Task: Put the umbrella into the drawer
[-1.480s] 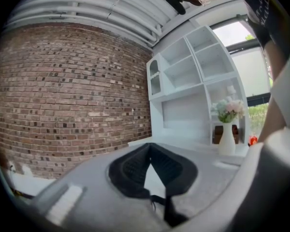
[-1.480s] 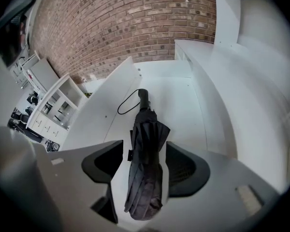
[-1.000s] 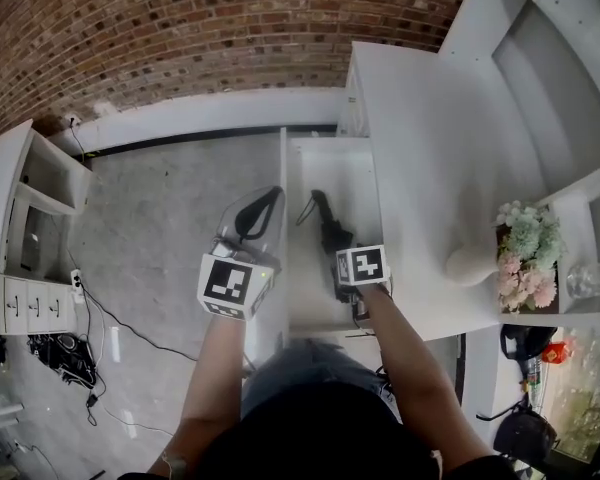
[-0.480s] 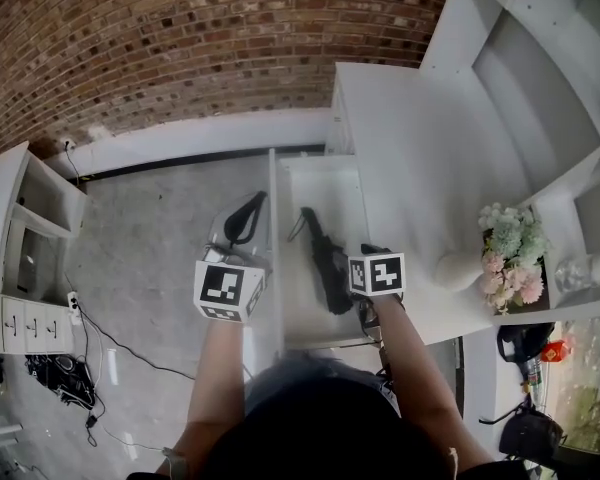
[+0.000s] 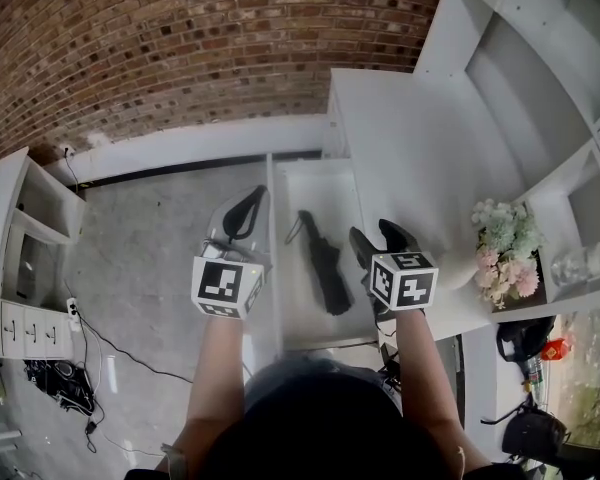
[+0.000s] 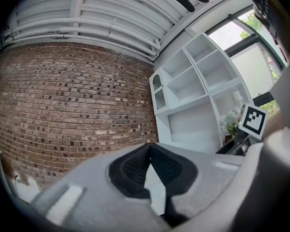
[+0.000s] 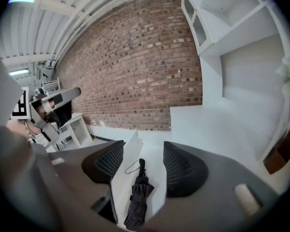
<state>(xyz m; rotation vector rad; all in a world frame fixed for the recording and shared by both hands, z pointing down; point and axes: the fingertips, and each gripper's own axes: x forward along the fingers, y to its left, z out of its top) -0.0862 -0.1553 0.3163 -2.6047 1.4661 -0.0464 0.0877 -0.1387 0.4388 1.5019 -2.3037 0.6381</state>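
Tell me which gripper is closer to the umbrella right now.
Right. The right gripper hangs open just right of the umbrella lying in the drawer, apart from it. The left gripper, shut and empty, sits beyond the drawer's left wall, farther off.

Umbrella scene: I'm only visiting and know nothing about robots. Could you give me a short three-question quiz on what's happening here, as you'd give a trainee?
1. True or false: the black folded umbrella lies inside the open white drawer.
2. The right gripper has its jaws: A) clamped on the umbrella; B) apart and empty; C) gripping the drawer's edge.
3. Fill in: the wall behind the drawer is built of red-brown ____.

Key: 1 true; 2 B; 3 brick.
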